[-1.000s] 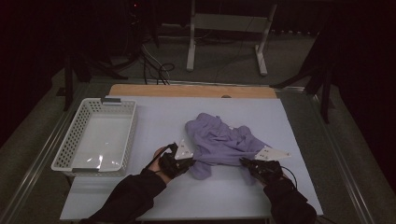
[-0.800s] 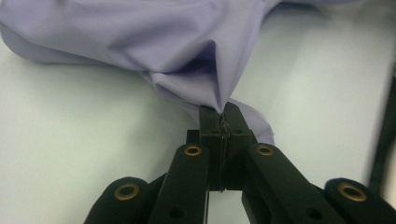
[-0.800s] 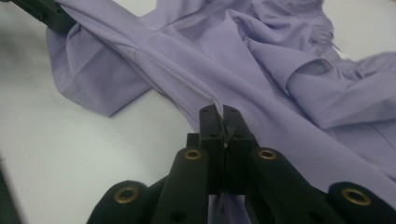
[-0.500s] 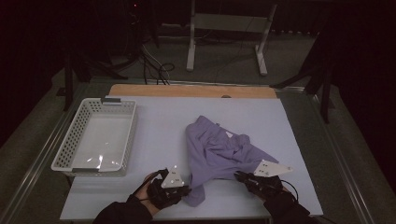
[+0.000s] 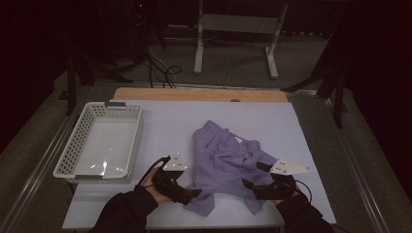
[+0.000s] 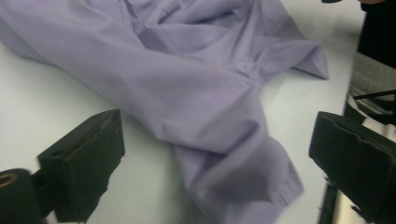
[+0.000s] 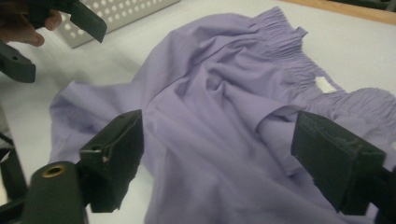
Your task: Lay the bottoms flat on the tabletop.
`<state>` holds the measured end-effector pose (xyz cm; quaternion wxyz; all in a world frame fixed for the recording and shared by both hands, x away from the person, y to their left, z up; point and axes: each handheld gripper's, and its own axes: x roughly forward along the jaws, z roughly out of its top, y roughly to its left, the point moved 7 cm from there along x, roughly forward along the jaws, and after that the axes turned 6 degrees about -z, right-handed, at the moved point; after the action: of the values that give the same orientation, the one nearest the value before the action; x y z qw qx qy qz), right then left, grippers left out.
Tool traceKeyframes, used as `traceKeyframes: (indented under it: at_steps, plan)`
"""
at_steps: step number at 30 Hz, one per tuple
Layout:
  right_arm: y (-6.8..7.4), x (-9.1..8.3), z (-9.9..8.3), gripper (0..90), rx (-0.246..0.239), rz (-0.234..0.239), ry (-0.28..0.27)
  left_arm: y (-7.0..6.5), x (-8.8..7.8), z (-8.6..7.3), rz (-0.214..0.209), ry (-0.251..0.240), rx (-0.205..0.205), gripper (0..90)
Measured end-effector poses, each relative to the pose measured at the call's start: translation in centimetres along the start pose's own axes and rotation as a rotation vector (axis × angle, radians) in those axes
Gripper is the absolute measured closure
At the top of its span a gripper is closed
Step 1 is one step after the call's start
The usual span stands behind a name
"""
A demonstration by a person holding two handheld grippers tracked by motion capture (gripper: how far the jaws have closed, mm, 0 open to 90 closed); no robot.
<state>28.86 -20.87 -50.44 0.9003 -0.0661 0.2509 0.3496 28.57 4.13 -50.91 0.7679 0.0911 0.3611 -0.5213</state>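
Observation:
A lilac garment (image 5: pixel 223 160) with a gathered waistband lies crumpled on the pale table (image 5: pixel 165 121), its lower edge near the front. My left gripper (image 5: pixel 192 194) sits at the garment's near left corner. Its jaws have just been opening and stand wide, with a loose fold of cloth (image 6: pixel 196 93) lying between them, untouched by the pads. My right gripper (image 5: pixel 253 175) rests at the near right part of the garment. Its jaws have also just been opening, and the fabric (image 7: pixel 224 102) lies slack under them. The left gripper (image 7: pixel 51 42) appears in the right gripper view's top left corner.
A white perforated basket (image 5: pixel 73 145) stands empty at the table's left side, its wall (image 7: pixel 126 9) also in the right gripper view. A wooden strip (image 5: pixel 199 94) runs along the far edge. Beyond the table are a metal stand (image 5: pixel 238 24) and floor cables (image 5: pixel 160 68).
Both hands drew the garment toward the near edge, stretching it out. Both grippers then opened and let go of the cloth. The left hand shifted slightly away from the edge.

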Motion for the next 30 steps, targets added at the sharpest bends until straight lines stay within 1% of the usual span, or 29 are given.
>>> traceKeyframes:
  at_steps: [1,5,6,8,10,11,13,14,15,17,18,19,20,21,23,24,25,26,27,29,30]
  plan:
    - [-0.3,0.1,0.1,15.4,0.003,-0.011,-0.006,0.2,0.0,0.2,0.004,0.001,0.003,3.4]
    - [-1.3,0.4,0.3,14.1,0.008,-0.046,-0.019,1.3,0.0,1.1,0.014,-0.017,-0.010,3.5]
    - [-1.5,0.4,0.3,14.1,0.004,-0.058,-0.022,1.6,-0.1,1.3,0.024,-0.020,-0.015,3.2]
    - [-2.1,0.5,0.3,14.2,-0.007,-0.087,-0.027,2.2,0.0,1.6,0.024,-0.028,-0.031,3.8]
    - [-2.5,0.5,0.3,14.1,-0.021,-0.106,-0.031,2.8,0.2,1.9,0.027,-0.037,-0.031,4.7]
    - [-2.8,0.5,0.2,14.0,-0.031,-0.122,-0.033,3.1,0.3,2.1,0.040,-0.039,-0.036,4.3]
    - [-3.5,0.5,0.0,14.0,-0.039,-0.144,-0.032,3.6,0.5,2.6,0.040,-0.056,-0.037,4.1]
    - [-3.9,0.5,-0.2,13.9,-0.035,-0.163,-0.026,4.1,0.5,3.0,0.063,-0.077,-0.024,4.1]
    - [-4.5,0.4,-0.3,13.8,-0.038,-0.188,-0.028,4.3,0.5,3.3,0.071,-0.096,-0.011,4.2]
    - [-5.3,0.3,-0.4,13.8,-0.028,-0.210,-0.032,5.0,0.6,4.1,0.071,-0.118,-0.023,6.6]
    - [-5.8,0.3,-0.4,13.7,-0.018,-0.216,-0.033,5.4,0.7,4.5,0.061,-0.131,-0.028,8.1]
    - [-6.3,0.2,-0.4,13.4,-0.016,-0.226,-0.042,5.9,0.8,5.0,0.080,-0.147,-0.030,9.0]
    - [-7.0,0.2,-0.4,13.4,0.000,-0.246,-0.038,6.4,0.9,5.3,0.103,-0.152,-0.029,9.3]
    - [-7.3,0.3,-0.5,13.0,0.016,-0.244,-0.028,7.0,1.1,5.5,0.129,-0.154,-0.044,9.8]
    - [-8.1,0.3,-0.4,13.4,0.040,-0.255,-0.033,8.2,1.5,5.8,0.145,-0.174,-0.081,10.3]
    - [-8.3,0.3,-0.4,13.5,0.056,-0.237,-0.045,8.8,2.0,5.8,0.163,-0.159,-0.097,10.6]
    - [-8.5,0.4,-0.6,14.0,0.063,-0.226,-0.043,9.3,2.4,5.7,0.183,-0.142,-0.116,10.6]
    - [-8.9,0.6,-0.8,14.3,0.059,-0.249,-0.024,9.8,3.0,5.6,0.193,-0.122,-0.133,10.7]
    - [-9.1,0.9,-1.0,15.7,0.052,-0.250,-0.006,10.4,3.6,5.4,0.229,-0.101,-0.139,10.8]
    - [-9.7,1.5,-1.4,21.9,0.051,-0.256,0.013,11.4,4.6,5.1,0.291,-0.072,-0.137,11.8]
    - [-10.1,2.1,-1.6,24.5,0.051,-0.258,0.033,11.7,4.9,5.1,0.304,-0.068,-0.142,16.4]
